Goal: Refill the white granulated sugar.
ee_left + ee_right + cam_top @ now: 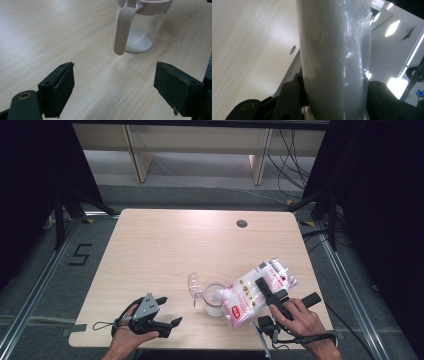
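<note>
Item one: bag (256, 290) of white grains, clear plastic with red and dark print, clamped between the jaws of my right hand-held gripper (267, 292); tilted with its lower end over the mouth of the jar, its upper end raised toward the right side of the bench. In the right gripper view the bag (334, 60) stands between the two black jaws, pressed on both sides

Item two: jar (214, 301), clear, with a pinkish rim and handle, upright on the bench (165, 245) near its front edge; its clear lid (195, 287) hangs open to the left. In the left gripper view the jar (141, 27) holds a shallow layer of white grains at the bottom

Item three: my left hand-held gripper (167, 312), resting low at the front left of the bench, jaws spread wide with nothing between them, pointed at the jar and well apart from it
</note>
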Action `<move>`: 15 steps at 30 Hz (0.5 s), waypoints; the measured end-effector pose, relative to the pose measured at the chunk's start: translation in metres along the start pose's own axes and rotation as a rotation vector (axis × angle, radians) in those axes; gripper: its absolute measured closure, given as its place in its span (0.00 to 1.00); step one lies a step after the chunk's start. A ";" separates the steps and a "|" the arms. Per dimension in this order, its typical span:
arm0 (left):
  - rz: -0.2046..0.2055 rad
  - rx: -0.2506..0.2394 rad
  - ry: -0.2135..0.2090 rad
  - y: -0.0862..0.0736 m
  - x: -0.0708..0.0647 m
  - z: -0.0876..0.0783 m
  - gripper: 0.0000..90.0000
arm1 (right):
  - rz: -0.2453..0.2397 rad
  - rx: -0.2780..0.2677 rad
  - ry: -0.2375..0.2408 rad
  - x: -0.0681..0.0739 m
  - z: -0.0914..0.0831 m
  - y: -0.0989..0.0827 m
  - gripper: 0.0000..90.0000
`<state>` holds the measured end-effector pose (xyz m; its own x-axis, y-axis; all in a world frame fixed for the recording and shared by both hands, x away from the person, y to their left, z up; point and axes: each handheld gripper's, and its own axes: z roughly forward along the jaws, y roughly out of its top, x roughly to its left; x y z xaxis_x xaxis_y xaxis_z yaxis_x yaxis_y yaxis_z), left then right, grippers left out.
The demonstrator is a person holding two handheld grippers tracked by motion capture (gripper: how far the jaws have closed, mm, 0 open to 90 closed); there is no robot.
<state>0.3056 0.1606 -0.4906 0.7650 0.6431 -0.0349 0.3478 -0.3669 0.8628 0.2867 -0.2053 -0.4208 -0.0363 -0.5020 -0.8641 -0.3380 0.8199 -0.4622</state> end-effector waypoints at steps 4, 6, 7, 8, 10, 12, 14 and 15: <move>0.000 0.000 -0.001 0.000 0.000 0.000 0.18 | 0.002 0.001 0.000 0.000 0.000 0.000 0.69; 0.001 0.001 0.000 0.000 0.000 0.000 0.18 | 0.007 0.004 0.000 0.001 0.000 0.000 0.69; 0.001 0.000 -0.001 0.000 0.000 0.000 0.18 | 0.007 0.005 0.000 0.001 0.000 0.000 0.69; 0.000 0.001 -0.001 0.000 0.000 0.000 0.18 | 0.001 0.002 0.000 0.000 0.000 0.000 0.69; -0.001 0.000 0.001 0.000 0.000 0.000 0.18 | -0.002 0.002 -0.002 0.000 0.000 0.000 0.69; -0.027 0.000 0.001 -0.001 -0.002 0.000 0.18 | 0.000 0.002 0.001 0.000 0.000 0.000 0.69; -0.015 0.000 0.003 0.000 -0.001 0.000 0.18 | 0.001 -0.001 -0.002 0.001 0.000 0.000 0.69; -0.015 0.000 0.003 0.000 -0.001 0.000 0.18 | 0.001 -0.001 -0.002 0.001 0.000 0.000 0.69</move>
<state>0.3047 0.1599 -0.4911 0.7579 0.6508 -0.0466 0.3594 -0.3568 0.8623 0.2868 -0.2058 -0.4212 -0.0344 -0.5006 -0.8650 -0.3386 0.8201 -0.4612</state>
